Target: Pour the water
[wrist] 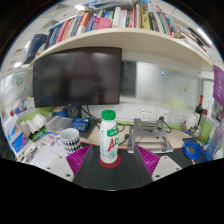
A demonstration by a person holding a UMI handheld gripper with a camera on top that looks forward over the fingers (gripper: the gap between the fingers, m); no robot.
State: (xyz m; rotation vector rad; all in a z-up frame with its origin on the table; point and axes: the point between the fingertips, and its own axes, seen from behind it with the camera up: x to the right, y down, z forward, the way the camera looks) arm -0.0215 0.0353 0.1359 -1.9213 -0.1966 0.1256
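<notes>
Currently the tongs [111, 160] stand open, with 1 purple pad [74, 161] on either side of a gap and nothing gripped. The bottle [110, 139], white with a green cap and a red-and-green label, stands upright on the bench [170, 142], just ahead of the fingertips and roughly centred on the gap. It is not yet between the pads.

A white mug [69, 138] sits just left of the bottle and is the probable receiving vessel; that is a judgement, since its contents cannot be seen. A dark monitor [77, 76] stands behind both, below a shelf of books [105, 20]. A metal fixture [153, 131] sits right of the bottle.

Risk assessment:
1. The bottle is tall and narrow. An off-centre approach can let 1 finger strike it first and topple it toward the mug.
2. The cap appears fitted. Tilting with the cap on delivers no water.
3. A grip on the smooth label may slip during tilting.
4. Papers and clutter at the bench's left lie near the mug; any overshoot wets them.
</notes>
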